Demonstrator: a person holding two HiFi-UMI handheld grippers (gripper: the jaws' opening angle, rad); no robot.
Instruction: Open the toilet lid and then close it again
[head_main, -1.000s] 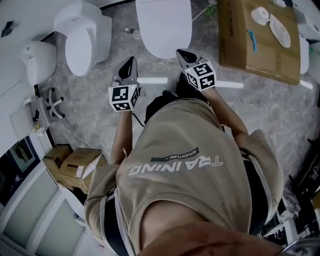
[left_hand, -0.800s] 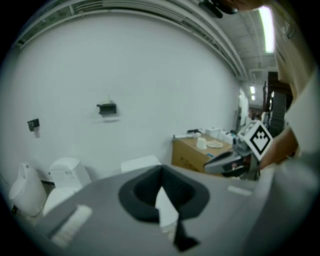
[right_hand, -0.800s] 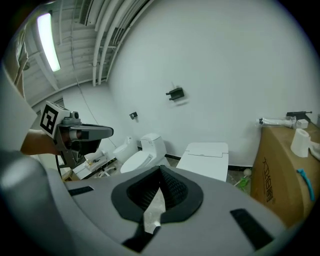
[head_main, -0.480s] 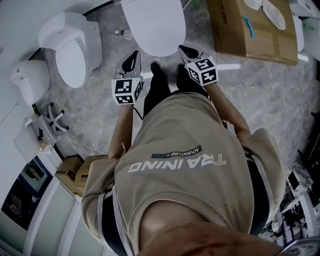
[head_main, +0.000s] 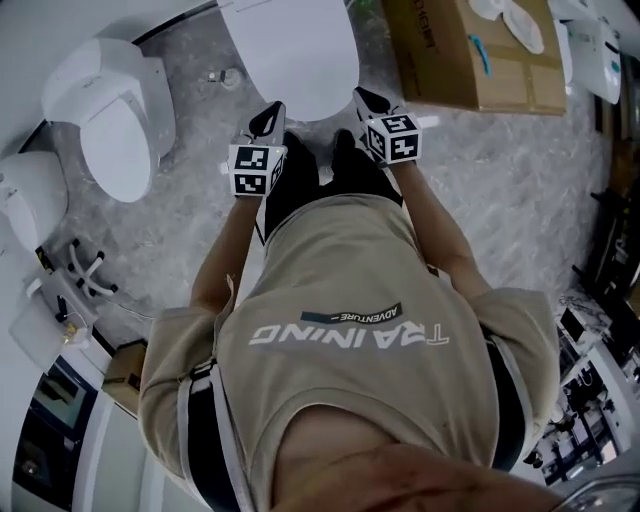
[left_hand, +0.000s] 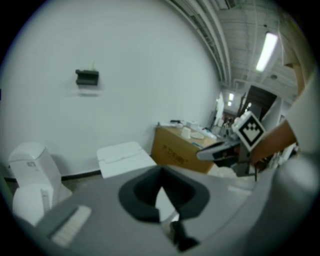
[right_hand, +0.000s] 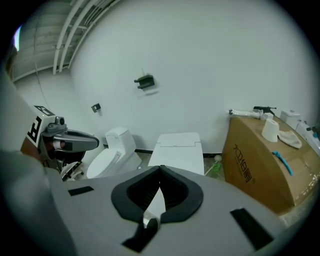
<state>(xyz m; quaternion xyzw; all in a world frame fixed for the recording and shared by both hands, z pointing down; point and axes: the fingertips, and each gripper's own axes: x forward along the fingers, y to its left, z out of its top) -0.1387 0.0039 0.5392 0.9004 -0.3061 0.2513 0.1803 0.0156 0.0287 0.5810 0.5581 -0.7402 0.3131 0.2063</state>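
Note:
The white toilet (head_main: 290, 50) stands just ahead of the person with its lid (right_hand: 177, 152) down flat. In the left gripper view the lid (left_hand: 122, 157) shows beyond the jaws. My left gripper (head_main: 272, 112) hovers at the front left of the lid, my right gripper (head_main: 362, 97) at the front right; neither touches it. Both are shut with nothing between the jaws, as seen in the left gripper (left_hand: 161, 170) and right gripper (right_hand: 160, 169) views. Each gripper view also catches the other tool: the right gripper (left_hand: 215, 150) and the left gripper (right_hand: 75, 141).
A second white toilet (head_main: 110, 125) stands to the left, and another white fixture (head_main: 20, 190) further left. A large cardboard box (head_main: 470, 50) with items on top sits right of the toilet. The person's feet (head_main: 320, 165) are close to the bowl. Shelving (head_main: 590, 380) crowds the right edge.
The person has stepped toward the toilet. Both grippers have come forward from about a step away to the lid's front edge. Both stay shut.

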